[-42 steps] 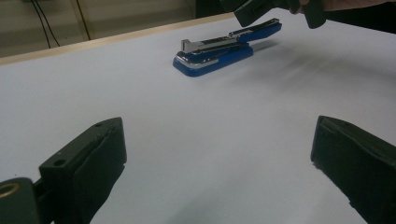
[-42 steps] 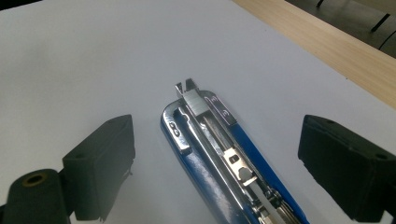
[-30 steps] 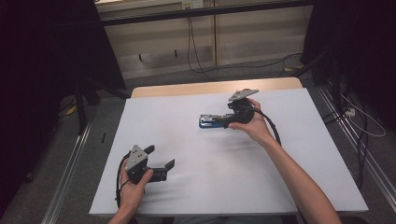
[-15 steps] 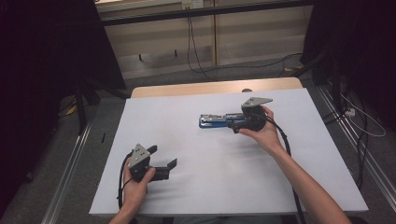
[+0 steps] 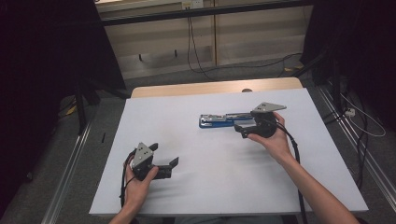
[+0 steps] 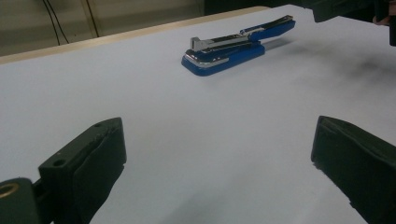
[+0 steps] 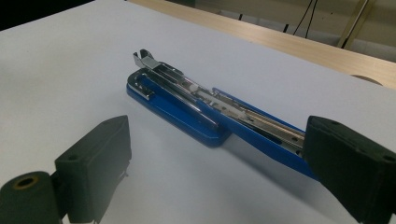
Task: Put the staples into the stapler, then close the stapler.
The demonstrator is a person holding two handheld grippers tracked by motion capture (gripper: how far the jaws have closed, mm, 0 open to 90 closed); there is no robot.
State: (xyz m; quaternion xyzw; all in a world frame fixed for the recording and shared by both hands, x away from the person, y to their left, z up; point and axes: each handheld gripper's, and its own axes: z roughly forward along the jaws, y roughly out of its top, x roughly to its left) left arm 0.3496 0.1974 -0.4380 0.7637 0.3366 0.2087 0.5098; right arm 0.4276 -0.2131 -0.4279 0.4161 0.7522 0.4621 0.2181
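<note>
We hold our right gripper (image 5: 243, 129), jaws apart, beside the opened blue stapler (image 5: 219, 120) mid-table; next we close it. Our left gripper (image 5: 164, 161) waits near the front edge, jaws apart.

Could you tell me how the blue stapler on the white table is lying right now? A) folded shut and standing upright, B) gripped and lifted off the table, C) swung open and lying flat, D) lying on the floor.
C: the stapler lies flat on the table, its top arm swung open to bare the metal staple channel, between the spread fingers of the right gripper.

black fingers (image 6: 88, 158), grey plates, trailing cables
</note>
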